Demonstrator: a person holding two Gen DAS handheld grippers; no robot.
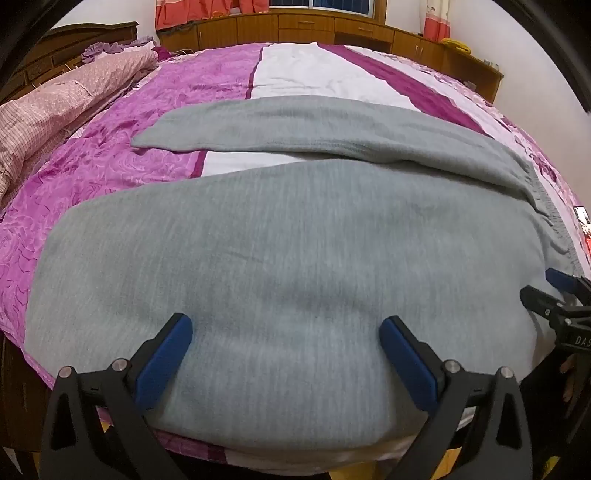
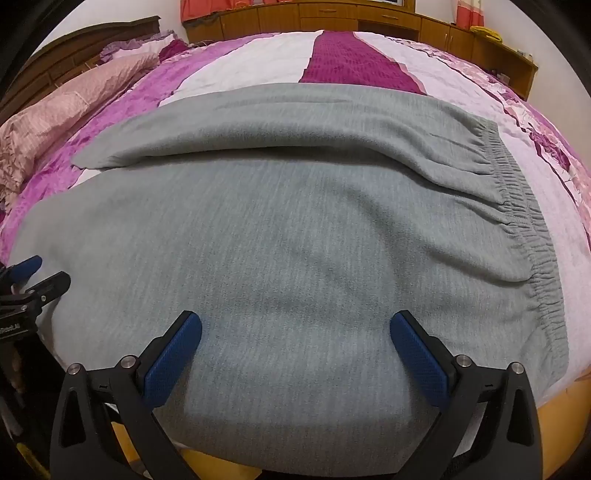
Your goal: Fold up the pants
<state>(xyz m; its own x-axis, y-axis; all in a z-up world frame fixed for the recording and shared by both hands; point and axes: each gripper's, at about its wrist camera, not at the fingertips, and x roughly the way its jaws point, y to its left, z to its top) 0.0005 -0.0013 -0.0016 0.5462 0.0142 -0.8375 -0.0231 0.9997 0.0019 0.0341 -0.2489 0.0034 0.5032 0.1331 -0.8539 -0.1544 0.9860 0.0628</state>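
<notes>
Grey pants (image 1: 280,236) lie spread flat on the bed, legs running to the left and the elastic waistband (image 2: 532,236) at the right. The near leg reaches the bed's front edge; the far leg (image 1: 258,125) lies apart behind it, with a strip of bedspread between them. My left gripper (image 1: 286,325) hovers open over the near leg, nothing between its blue pads. My right gripper (image 2: 295,325) hangs open above the near leg's upper part, closer to the waistband, also holding nothing. Each gripper shows at the edge of the other's view.
The bedspread (image 1: 122,155) is purple, magenta and white. A bunched pink quilt (image 1: 48,114) and pillows lie at the left by the wooden headboard (image 2: 85,40). Wooden cabinets (image 1: 295,26) line the far wall. The pants' near edge overhangs the front of the bed.
</notes>
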